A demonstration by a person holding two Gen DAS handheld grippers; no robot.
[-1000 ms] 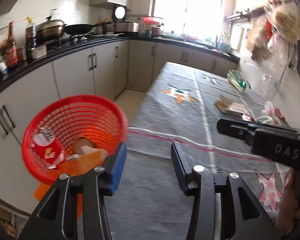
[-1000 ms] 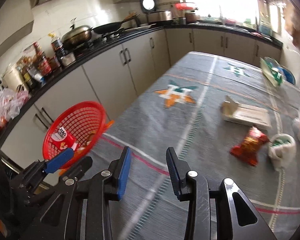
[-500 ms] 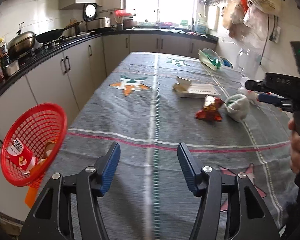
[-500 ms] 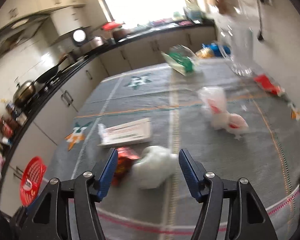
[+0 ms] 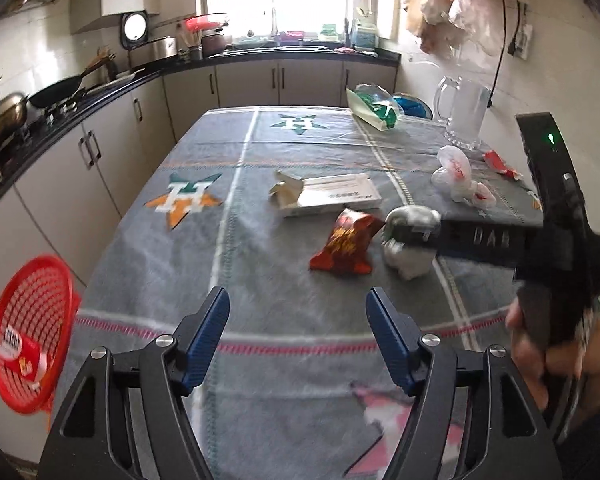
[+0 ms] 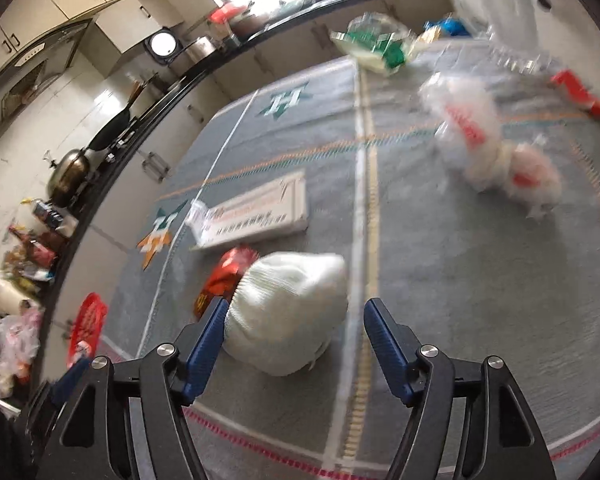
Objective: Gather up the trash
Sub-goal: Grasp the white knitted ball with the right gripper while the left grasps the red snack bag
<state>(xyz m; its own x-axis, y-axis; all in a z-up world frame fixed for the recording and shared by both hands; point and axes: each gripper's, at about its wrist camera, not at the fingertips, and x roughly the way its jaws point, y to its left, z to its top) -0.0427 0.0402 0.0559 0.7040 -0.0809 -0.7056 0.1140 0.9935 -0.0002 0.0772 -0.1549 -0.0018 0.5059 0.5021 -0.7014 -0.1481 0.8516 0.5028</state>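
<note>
white bundle (image 6: 288,312): crumpled on the grey tablecloth (image 6: 440,280), touching the red snack wrapper (image 6: 224,276)
right gripper (image 6: 292,344): I've got the jaws spread and just narrowing, left pad grazing the bundle, right pad clear
left gripper (image 5: 298,336): just widened, nothing between
my plan: centre first, then squeeze low
red basket (image 5: 28,332): waits off the table's left edge

Snack packet (image 5: 345,242) on counter (image 5: 260,288), touching tied bag (image 5: 412,240) at its right. Flat box (image 5: 332,196) behind both. Jug (image 5: 466,114) far right; basket (image 5: 28,332) beyond counter's left edge, apparently lower.
</note>
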